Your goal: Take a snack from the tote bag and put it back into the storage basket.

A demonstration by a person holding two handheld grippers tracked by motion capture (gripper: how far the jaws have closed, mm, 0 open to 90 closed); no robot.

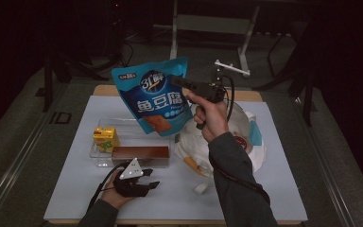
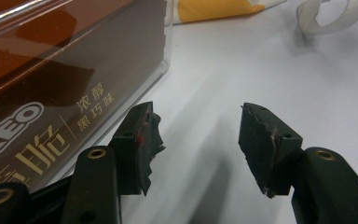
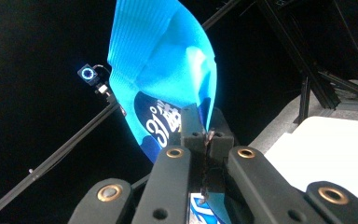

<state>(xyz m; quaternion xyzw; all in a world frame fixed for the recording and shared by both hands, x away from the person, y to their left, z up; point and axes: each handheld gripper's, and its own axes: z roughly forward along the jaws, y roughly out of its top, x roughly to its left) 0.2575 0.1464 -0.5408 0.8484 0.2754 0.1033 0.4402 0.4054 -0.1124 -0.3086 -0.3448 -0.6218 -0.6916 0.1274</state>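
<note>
Your left gripper (image 1: 144,182) rests low on the white table (image 1: 274,189) with jaws apart on nothing, just beside the brown box (image 1: 140,153) in the clear tray (image 1: 97,158), while your right gripper (image 1: 182,81) clamps the blue snack bag (image 1: 151,97) aloft above that tray.

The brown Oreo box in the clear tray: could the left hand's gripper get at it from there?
Probably yes. The left gripper rests open just in front of the brown Oreo box, nothing between them, though the clear tray wall fronts the box.
</note>
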